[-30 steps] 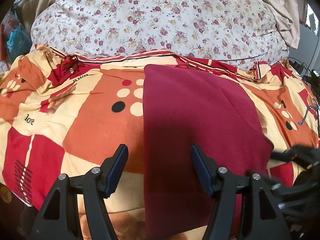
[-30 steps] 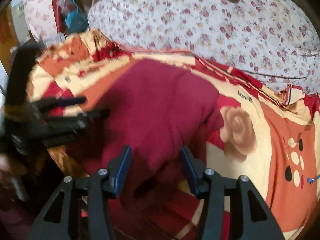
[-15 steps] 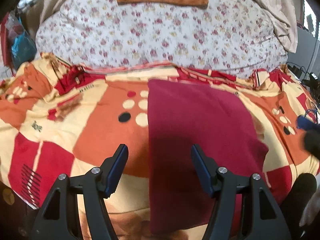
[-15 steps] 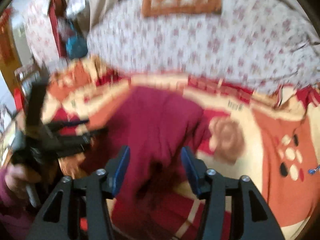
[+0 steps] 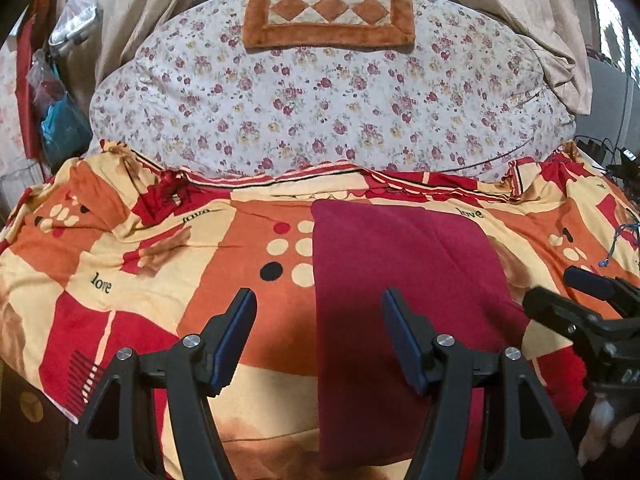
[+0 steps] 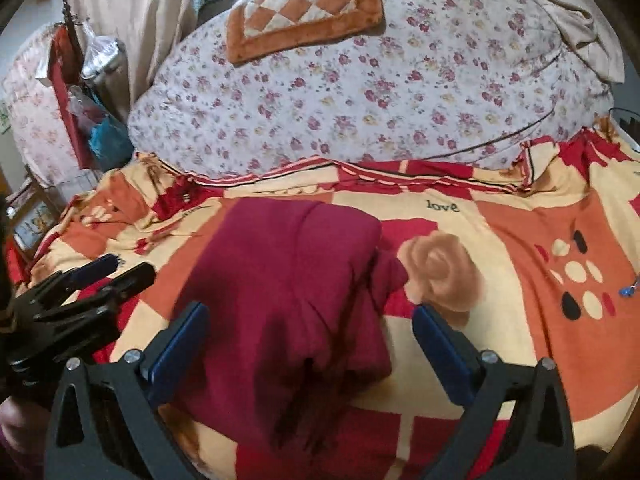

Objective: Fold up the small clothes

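"love" printed in black on the bedspread in a few spots: 9 o'clock and 1 o'clock in the left view, 1 o'clock in the right view. No brand tags readable anywhere. Bed covered in orange, red and cream blocks with dots and a tan rose. Big floral duvet bunched at 12 o'clock, checkered orange mat on top, beige curtains and a window behind.

Maroon cloth folded flat on the bedspread, centre-right. Left tool half open, empty, hanging over the cloth's left edge. Right tool opening wide, cloth below and between the pads, not pinched; rumpled right edge at 3 o'clock.
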A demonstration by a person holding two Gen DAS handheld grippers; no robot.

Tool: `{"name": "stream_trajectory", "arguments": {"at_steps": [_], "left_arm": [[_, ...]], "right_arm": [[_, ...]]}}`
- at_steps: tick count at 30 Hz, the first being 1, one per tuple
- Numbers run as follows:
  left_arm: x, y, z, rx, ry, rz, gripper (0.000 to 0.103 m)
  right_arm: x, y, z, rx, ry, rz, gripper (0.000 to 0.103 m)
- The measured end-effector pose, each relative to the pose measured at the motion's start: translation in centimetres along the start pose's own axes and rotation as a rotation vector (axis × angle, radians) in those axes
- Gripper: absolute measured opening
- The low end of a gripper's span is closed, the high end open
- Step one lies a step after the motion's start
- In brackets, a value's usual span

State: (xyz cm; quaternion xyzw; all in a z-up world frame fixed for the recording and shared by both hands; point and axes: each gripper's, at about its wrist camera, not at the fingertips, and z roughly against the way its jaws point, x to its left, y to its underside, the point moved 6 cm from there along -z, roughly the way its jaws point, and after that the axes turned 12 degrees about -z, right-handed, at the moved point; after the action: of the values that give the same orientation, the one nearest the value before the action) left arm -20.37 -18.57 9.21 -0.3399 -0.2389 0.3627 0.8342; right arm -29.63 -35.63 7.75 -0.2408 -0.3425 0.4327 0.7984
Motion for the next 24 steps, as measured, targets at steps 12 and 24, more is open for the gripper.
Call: {"name": "stream_trajectory", "arguments": {"at_steps": [12,24], "left_arm": [[0.7,0.5,-0.7,0.032,-0.001,0.046,0.045],[0.8,0.9,-1.1,0.046,0.002,0.057,0.045]], "right_arm": [[0.2,-0.2,-0.2,-0.040,0.101,-0.005,0.103],[0.3,0.0,-0.8,-0.022,0.109,-0.008,0.103]]}}
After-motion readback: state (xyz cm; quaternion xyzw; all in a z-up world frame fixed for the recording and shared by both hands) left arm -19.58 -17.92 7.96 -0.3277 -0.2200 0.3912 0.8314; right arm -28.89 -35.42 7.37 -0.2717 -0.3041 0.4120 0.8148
